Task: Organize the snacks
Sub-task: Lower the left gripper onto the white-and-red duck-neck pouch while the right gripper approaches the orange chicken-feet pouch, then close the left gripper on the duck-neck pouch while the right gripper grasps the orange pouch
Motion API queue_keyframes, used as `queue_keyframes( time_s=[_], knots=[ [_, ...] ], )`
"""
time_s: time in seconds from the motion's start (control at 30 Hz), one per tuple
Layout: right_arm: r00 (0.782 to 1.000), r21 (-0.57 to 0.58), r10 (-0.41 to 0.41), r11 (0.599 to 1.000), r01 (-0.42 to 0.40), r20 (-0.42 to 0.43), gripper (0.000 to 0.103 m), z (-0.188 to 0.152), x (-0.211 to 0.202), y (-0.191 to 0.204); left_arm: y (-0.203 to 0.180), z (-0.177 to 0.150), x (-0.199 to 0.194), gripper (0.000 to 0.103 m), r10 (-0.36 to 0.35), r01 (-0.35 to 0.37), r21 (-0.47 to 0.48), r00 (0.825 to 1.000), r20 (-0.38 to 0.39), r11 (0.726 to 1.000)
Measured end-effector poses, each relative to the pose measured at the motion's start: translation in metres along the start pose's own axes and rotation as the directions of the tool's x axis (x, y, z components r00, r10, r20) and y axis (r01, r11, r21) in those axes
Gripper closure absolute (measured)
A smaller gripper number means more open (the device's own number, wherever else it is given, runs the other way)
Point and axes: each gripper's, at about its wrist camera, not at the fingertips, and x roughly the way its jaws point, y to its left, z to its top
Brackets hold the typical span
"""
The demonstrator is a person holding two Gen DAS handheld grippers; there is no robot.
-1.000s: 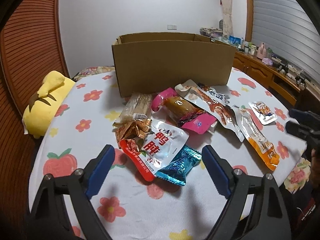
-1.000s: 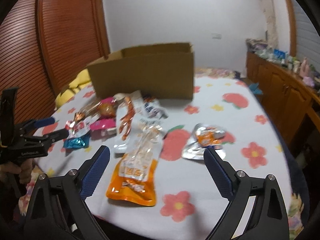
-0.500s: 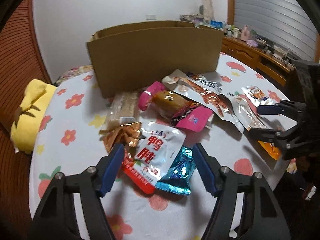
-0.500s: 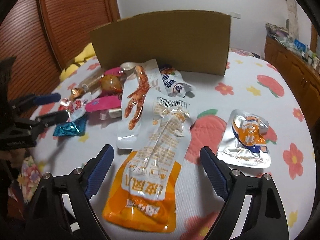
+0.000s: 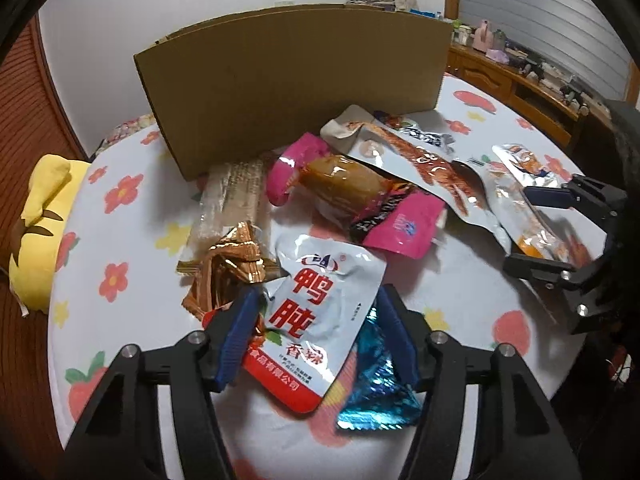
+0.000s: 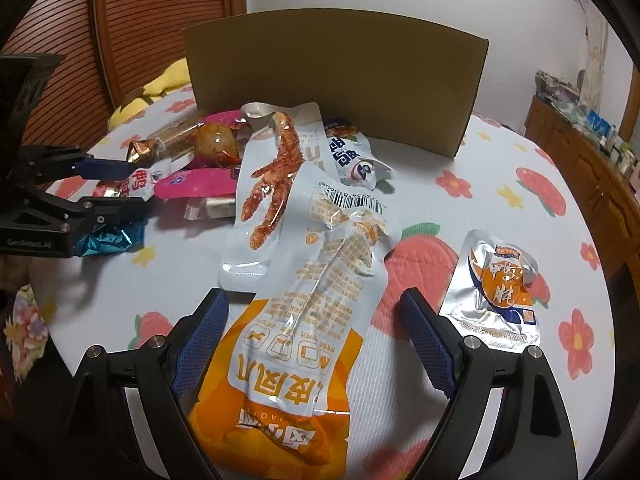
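On the flower-print tablecloth (image 5: 132, 240), the left gripper (image 5: 316, 336) has its jaws, lately narrowed, astride the white-and-red duck gizzard pouch (image 5: 320, 320), whether pinching I cannot tell. Rightward, the right gripper (image 6: 316, 336), fingers spread, straddles the orange pouch (image 6: 296, 360) before the cardboard box (image 6: 336, 76).

Snack packets (image 6: 304, 320) on floral tablecloth (image 6: 500, 152)

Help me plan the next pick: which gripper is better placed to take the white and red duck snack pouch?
Left. The left gripper already straddles the white and red pouch, jaws just closing around it. The right gripper sits over the orange pouch instead.
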Motion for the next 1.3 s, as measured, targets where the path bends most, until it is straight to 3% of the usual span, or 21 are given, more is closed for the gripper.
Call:
queue_keyframes(
  time_s=[0.1, 0.37, 0.43, 0.5, 0.63, 0.8, 0.9, 1.3],
  knots=[
    [1.000, -0.002, -0.002, 1.000, 0.002, 0.001, 0.014, 0.000, 0.000, 0.001, 0.003, 0.001, 0.006, 0.030, 0.007, -0.007, -0.014, 1.000, -0.011, 1.000],
    [1.000, -0.001, -0.001, 1.000, 0.001, 0.001, 0.014, -0.001, 0.000, 0.001, 0.009, 0.003, 0.013, 0.028, -0.012, 0.011, -0.034, 1.000, -0.016, 0.999],
    [1.000, -0.001, -0.001, 1.000, 0.001, 0.002, 0.013, -0.001, 0.000, 0.000, 0.009, 0.003, 0.013, 0.031, -0.018, 0.018, -0.032, 1.000, -0.016, 0.999],
    [1.000, -0.001, -0.001, 1.000, 0.001, 0.002, 0.013, -0.001, 0.000, 0.000, 0.010, 0.003, 0.013, 0.040, -0.017, 0.017, -0.033, 1.000, -0.010, 0.999],
    [1.000, -0.002, -0.004, 1.000, 0.004, 0.003, 0.013, -0.001, 0.000, 0.001, 0.011, 0.002, 0.009, 0.049, -0.017, 0.018, -0.037, 1.000, 0.007, 0.999],
    [1.000, -0.003, -0.004, 1.000, 0.004, 0.004, 0.013, -0.001, 0.000, 0.002, 0.012, 0.001, -0.001, 0.070, 0.002, -0.001, -0.032, 0.999, 0.034, 0.999],
    [1.000, -0.003, -0.004, 1.000, 0.004, 0.004, 0.013, -0.001, 0.000, 0.002, 0.020, 0.002, -0.003, 0.076, 0.008, -0.005, -0.058, 0.999, 0.036, 0.998],
    [1.000, -0.003, -0.004, 1.000, 0.004, 0.004, 0.013, -0.001, 0.000, 0.001, 0.030, -0.001, -0.002, 0.079, 0.041, -0.038, -0.090, 0.999, 0.029, 0.995]
  ],
)
